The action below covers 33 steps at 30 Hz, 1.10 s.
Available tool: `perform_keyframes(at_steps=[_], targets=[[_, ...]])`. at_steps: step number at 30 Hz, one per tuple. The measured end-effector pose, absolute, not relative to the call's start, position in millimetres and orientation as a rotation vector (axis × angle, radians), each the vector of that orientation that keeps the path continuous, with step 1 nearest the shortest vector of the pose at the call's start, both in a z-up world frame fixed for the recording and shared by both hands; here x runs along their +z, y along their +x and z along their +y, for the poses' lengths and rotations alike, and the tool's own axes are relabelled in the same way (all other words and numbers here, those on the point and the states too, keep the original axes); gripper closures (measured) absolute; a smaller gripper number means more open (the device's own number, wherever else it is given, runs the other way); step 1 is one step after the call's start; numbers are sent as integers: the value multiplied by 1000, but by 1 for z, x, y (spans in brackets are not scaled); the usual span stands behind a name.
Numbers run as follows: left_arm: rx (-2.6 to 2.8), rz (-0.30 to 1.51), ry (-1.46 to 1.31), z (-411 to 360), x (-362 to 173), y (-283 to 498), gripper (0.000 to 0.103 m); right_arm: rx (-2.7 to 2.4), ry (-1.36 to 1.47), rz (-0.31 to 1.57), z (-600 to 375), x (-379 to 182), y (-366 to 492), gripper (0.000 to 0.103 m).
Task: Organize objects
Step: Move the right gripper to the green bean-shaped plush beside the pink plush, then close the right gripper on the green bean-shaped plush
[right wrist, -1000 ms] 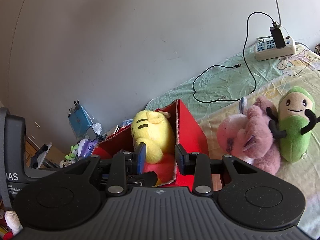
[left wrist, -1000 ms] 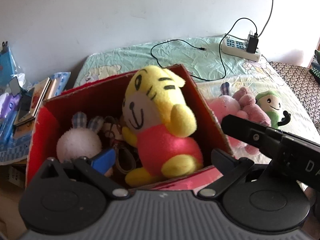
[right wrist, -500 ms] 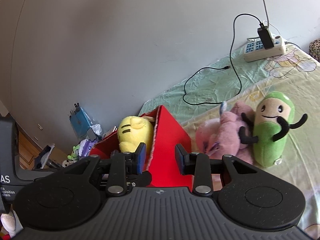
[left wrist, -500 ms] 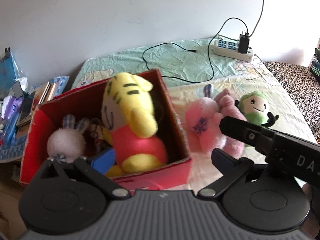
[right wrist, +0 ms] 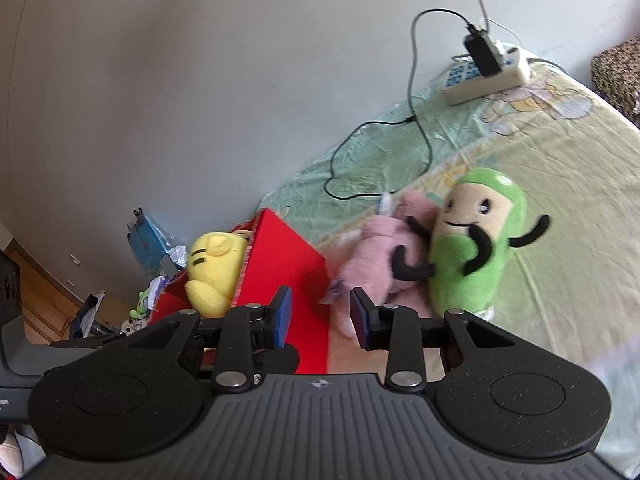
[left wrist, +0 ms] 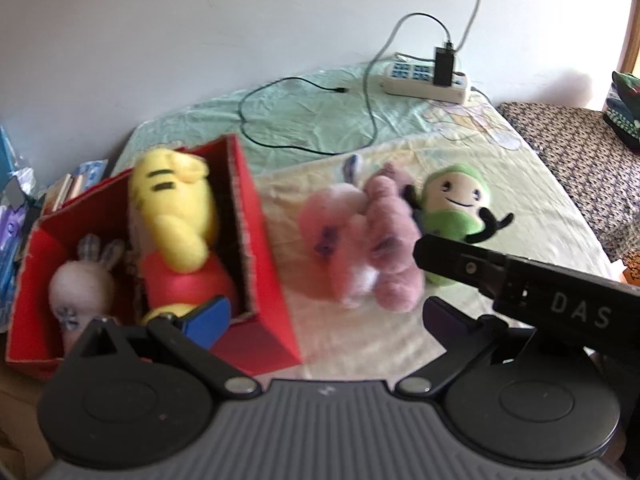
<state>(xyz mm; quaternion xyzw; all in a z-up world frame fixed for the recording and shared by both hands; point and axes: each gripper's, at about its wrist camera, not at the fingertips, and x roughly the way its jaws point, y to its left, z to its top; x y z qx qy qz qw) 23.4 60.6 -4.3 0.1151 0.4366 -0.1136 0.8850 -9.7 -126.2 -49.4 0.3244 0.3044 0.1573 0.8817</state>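
Fuzzy plush cloth is seen on the yellow tiger toy (left wrist: 172, 216), pink toy (left wrist: 360, 240) and green toy (right wrist: 476, 248), raw corrugated cardboard edges on the matt red box (left wrist: 256, 240), wrinkled cotton on the bedsheet (left wrist: 400, 128), and ribbed matt black plastic on the right gripper (right wrist: 320, 316).

We are viewing from both wrist cameras, facing forward and down over the bed (left wrist: 400, 344); both are sharing the red box (left wrist: 256, 248) (right wrist: 288, 264) and green plush (left wrist: 456, 208) (right wrist: 476, 248), close by.
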Motion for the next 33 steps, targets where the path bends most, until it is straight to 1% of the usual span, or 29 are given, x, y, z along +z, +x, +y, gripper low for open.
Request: perform_keyframes(at_steps=[16,18,19,27,28,29,33], targets=[[-292,993,255,15,-35,33,1,223,781,704,-178,-77,-8,67],[-296,1008,258,12,-40,32,1,219,785,709,-181,-79,-8,61],[-299,1015,260,10,-42,33,1,216,788,713,-183,-80,-7,59],[-324,1070,251,1,-61,41,1,222,796,747,-189,-89,5,58],[-326,1079,246,0,-64,42,1,224,798,755,-189,-91,7,57],[-326,1089,241,0,-66,44,1,225,799,761,-190,-93,10,54],[-306,1125,242,-1,-77,51,1,222,811,787,-192,-100,19,53]])
